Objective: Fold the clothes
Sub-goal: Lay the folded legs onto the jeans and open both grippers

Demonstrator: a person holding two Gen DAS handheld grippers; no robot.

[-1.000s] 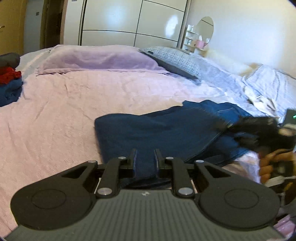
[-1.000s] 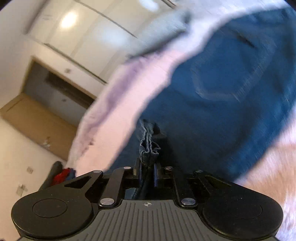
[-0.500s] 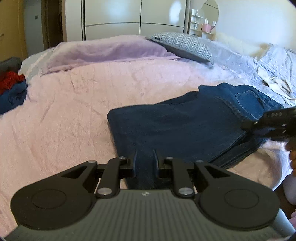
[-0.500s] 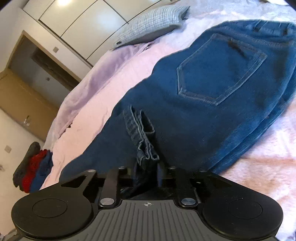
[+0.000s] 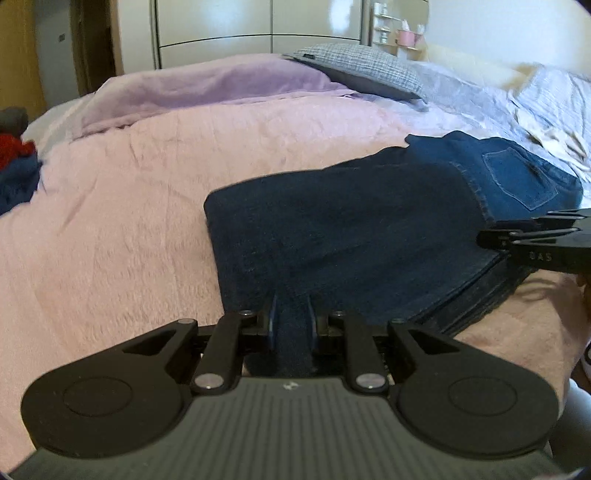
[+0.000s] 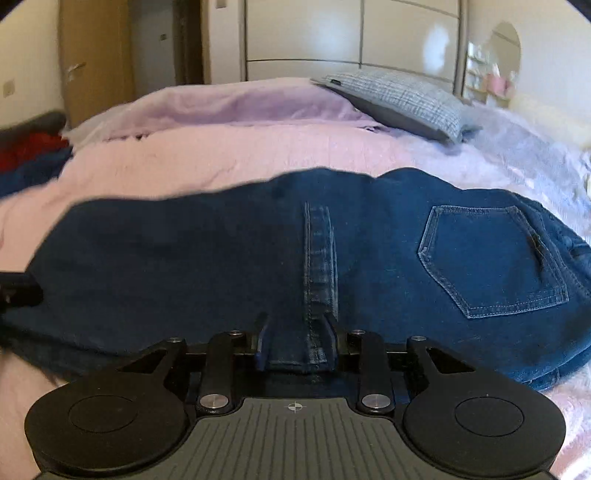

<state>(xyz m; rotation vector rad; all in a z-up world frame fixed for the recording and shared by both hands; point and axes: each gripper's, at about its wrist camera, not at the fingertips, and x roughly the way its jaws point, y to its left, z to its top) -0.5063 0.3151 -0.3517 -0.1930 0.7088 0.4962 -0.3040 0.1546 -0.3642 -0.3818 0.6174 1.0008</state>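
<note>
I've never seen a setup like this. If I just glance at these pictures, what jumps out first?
A pair of dark blue jeans lies folded on the pink blanket, back pocket facing up at the right. Black two-finger tools sit at the bottom of both views: the left gripper and the right gripper, each with denim between its fingers. Behind, a checked grey pillow rests near white wardrobe doors.

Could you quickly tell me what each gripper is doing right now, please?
Left gripper: shut on the jeans.
Right gripper: open around the jeans' hem.
</note>
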